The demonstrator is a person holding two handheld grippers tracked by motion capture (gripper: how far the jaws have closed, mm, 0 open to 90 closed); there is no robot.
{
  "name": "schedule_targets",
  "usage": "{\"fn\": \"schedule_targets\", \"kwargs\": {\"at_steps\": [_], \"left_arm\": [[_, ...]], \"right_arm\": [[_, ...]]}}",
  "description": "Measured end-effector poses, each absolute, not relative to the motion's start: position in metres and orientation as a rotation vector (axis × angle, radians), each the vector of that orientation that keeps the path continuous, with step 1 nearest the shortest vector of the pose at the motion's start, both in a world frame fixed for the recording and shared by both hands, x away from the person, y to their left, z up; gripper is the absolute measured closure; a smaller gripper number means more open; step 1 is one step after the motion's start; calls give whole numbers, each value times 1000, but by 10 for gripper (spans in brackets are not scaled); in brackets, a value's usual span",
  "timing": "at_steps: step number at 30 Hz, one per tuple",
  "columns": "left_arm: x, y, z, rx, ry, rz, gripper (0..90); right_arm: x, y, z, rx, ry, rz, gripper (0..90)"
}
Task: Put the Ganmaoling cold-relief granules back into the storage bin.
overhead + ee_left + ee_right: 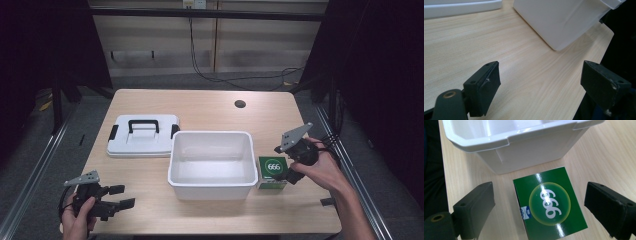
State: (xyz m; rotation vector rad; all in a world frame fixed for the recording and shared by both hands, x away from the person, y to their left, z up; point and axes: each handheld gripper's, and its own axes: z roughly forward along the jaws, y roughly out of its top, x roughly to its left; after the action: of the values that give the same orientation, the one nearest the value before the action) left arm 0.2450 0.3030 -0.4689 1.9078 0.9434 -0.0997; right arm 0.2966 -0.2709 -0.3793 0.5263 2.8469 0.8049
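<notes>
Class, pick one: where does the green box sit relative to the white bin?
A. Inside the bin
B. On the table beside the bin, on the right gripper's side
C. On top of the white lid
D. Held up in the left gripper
B: the green box stands on the table against the white bin, between the open jaws of the right gripper.
</notes>
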Motion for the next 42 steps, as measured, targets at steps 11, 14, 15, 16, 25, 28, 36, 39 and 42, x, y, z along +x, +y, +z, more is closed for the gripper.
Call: {"fn": "schedule_targets", "kwargs": {"at_steps": [11, 14, 15, 16, 25, 28, 36, 39, 42], "left_arm": [[245, 303, -469, 1911, 942, -98, 160], [245, 303, -469, 1911, 941, -97, 160], [245, 303, -469, 1909, 941, -97, 160], [245, 303, -469, 1908, 943, -100, 160], [245, 303, -469, 1912, 943, -100, 160], [245, 303, -469, 1914, 941, -102, 160], [246, 302, -470, 1915, 941, -101, 160], [246, 302, -470, 1915, 942, -102, 160], [245, 302, -470, 1915, 942, -101, 160]], "right_arm": [[313, -258, -379, 473, 2959, 576, 90], [316, -257, -380, 444, 2960, 579, 87], [317, -257, -380, 438, 2972, 582, 87], [317, -256, -380, 426, 2974, 576, 86], [325, -250, -391, 397, 3043, 419, 86], [327, -248, -395, 392, 3046, 358, 86], [330, -245, -403, 292, 3074, 293, 86], [330, -244, -407, 274, 3075, 268, 86], [331, -241, -411, 257, 3082, 242, 88]]}}
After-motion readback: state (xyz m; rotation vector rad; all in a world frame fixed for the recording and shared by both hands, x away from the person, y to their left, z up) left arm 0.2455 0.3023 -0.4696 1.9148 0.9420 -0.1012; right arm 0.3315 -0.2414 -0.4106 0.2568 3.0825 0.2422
